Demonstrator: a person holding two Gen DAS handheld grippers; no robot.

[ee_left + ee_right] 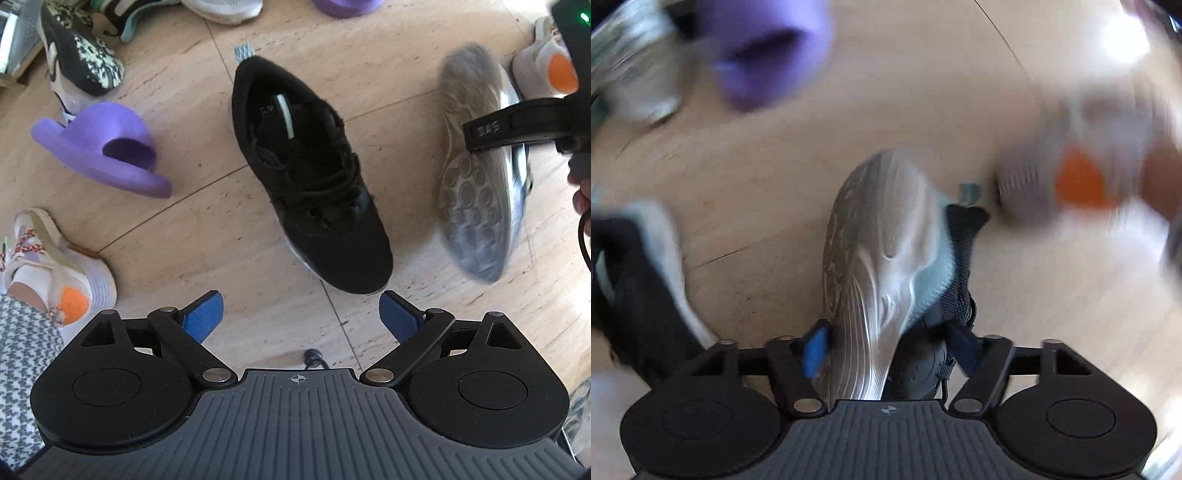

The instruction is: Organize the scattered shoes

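Observation:
A black sneaker stands upright on the tan tile floor, just beyond my left gripper, which hangs open above the floor with nothing between its blue pads. To the right lies its mate, a black shoe with a grey sole, tipped on its side. One black finger of my right gripper reaches across that sole. In the right wrist view my right gripper is shut on this shoe, one pad on the sole, the other on the black upper.
A purple slide lies left of the black sneaker, another at the top edge. White sneakers with orange heels sit at lower left and upper right. A black-and-cream sneaker is at upper left. Houndstooth cloth fills the left corner.

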